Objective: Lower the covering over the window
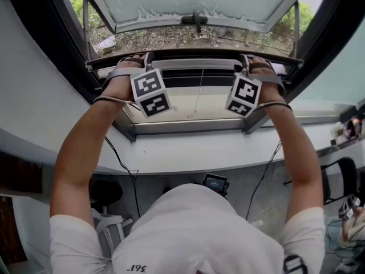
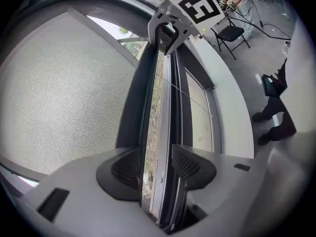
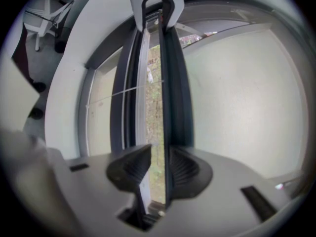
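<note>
The downward pull on the covering's bottom rail [image 1: 197, 65] is judged to be the step in hand. It is best being done evenly: both ends being kept level and drawn toward the lower window frame [image 1: 188, 128], at 6 o'clock of the rail in the head view, so nothing is skewed. The rail is being clamped between the pads at each end, the left gripper [image 2: 152, 168] spread wide on it, the right gripper [image 3: 159, 168] narrower.
</note>
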### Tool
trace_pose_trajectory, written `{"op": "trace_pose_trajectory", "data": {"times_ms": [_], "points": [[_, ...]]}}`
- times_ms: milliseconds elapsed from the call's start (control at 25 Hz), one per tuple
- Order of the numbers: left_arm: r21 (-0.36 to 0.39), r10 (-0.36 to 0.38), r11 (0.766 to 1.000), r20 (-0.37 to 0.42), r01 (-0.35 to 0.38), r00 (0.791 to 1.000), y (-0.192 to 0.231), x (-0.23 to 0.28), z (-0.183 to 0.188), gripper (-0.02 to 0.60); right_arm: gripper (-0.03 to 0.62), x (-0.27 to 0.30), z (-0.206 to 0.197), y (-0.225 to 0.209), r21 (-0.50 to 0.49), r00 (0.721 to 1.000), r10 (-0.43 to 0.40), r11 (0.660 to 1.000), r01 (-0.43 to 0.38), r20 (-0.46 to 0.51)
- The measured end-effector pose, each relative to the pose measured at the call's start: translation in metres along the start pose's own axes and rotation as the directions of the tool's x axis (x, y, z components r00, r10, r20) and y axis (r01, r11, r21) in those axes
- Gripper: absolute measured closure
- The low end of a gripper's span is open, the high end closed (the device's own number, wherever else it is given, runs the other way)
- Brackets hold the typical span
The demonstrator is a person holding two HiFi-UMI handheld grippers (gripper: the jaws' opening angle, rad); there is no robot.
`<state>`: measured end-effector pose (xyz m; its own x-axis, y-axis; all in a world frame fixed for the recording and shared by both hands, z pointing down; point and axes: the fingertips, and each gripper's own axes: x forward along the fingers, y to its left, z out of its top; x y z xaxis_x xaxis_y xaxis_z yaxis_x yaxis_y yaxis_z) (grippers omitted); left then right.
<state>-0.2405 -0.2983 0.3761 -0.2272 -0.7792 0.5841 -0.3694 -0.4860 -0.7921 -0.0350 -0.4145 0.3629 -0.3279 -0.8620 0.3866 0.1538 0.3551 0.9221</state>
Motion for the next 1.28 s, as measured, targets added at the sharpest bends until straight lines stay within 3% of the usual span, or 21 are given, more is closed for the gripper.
{"op": "trace_pose_trajectory", "data": {"times_ms": [320,1280], "points": [[-0.004,-0.057,0.998,-0.019,0.057,0.998,-0.031,0.018,-0.007,0.379,0.470,0.011,0.001,0.035,-0.007,0.997,0.075,0.997,-0.075,-0.007],[-0.005,-0.135,0.991,-0.040,0.135,0.990,-0.073,0.045,-0.016,0.370,0.470,0.031,0.001,0.081,0.004,0.986,0.161,0.987,-0.161,-0.036]]}}
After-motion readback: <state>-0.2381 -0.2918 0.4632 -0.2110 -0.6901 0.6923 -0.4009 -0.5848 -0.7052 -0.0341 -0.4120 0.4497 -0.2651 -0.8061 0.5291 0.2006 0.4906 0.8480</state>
